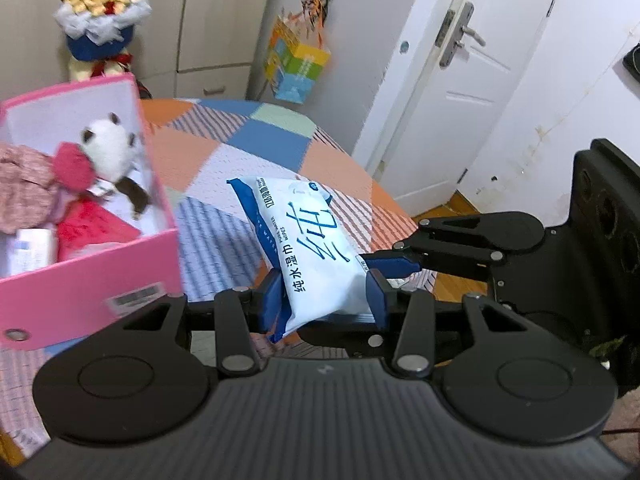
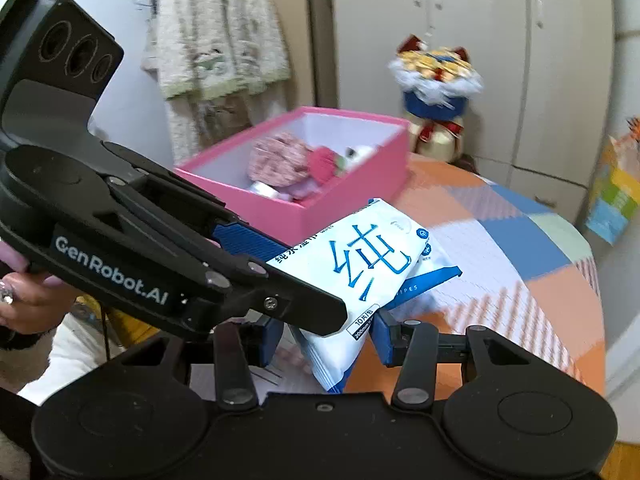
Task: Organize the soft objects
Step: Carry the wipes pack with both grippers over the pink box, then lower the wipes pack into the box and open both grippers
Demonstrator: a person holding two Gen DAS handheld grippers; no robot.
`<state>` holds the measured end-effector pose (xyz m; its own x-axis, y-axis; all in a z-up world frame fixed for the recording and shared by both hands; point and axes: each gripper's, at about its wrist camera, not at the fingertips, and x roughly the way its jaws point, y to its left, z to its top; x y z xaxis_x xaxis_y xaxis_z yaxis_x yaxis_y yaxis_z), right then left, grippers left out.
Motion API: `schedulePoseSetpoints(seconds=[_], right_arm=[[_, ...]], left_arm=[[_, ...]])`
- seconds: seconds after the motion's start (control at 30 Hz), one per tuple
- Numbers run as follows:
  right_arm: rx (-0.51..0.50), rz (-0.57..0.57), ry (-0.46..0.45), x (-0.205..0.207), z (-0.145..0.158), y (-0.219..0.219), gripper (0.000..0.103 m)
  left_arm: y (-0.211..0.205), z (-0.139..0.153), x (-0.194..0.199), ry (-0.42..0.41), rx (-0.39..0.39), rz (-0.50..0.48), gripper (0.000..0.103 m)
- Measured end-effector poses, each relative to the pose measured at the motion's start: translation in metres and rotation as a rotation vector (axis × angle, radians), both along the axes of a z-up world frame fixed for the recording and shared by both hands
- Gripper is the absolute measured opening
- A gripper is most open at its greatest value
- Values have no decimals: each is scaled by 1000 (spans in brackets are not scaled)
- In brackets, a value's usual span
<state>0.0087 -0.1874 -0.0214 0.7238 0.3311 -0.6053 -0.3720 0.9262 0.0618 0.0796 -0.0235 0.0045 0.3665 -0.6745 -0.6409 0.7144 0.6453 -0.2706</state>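
Observation:
A white-and-blue pack of wet wipes (image 1: 308,248) is held above the patchwork table (image 1: 224,168). My left gripper (image 1: 322,300) is shut on its near end. My right gripper (image 1: 376,268) comes in from the right and touches the pack's right edge. In the right wrist view the pack (image 2: 360,264) lies between my right gripper's (image 2: 326,340) blue fingers (image 2: 384,340), with the left gripper (image 2: 248,240) clamping it from the left. A pink box (image 1: 100,276) at the left holds a panda plush (image 1: 110,148), pink cloth (image 1: 24,188) and a red item (image 1: 88,224).
A bouquet-like decoration (image 1: 100,20) stands behind the box. A colourful bag (image 1: 296,60) hangs on the cabinet. A white door (image 1: 460,80) is at the right. The table edge (image 1: 384,196) drops off to wooden floor at the right. A fluffy garment (image 2: 216,40) hangs on the wall.

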Motion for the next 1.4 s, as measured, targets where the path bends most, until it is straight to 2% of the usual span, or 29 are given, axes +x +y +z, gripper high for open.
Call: schedulePoseSetpoints(seconds=[0.13,0.33,0.57,0.7,0.87,1.2,1.33,1.4], right_arm=[[-28,53,-37,-1,17,23,52],[-78,104,-127,8,42,54,53],[-66,143,-232,49,57,71,55],[-46,176,-246,91,62,77,55],[-10,228,-201,150,56,83,55],[-9,301,-58,238,19,90,55],[-47,329,14,259,7,95,55],[-68,332,27,261,2,95,59]], left_arm=[[23,16,-5,-34,-17,37,43],[50,39,-2,-132,-38,107,44],[77,56,41,-191,-89,205,44],[87,57,75,-197,-115,268,44],[95,47,125,-147,-124,347,44],[104,1,206,38,-129,435,44],[109,-18,218,112,-125,451,46],[109,-24,217,111,-104,450,51]])
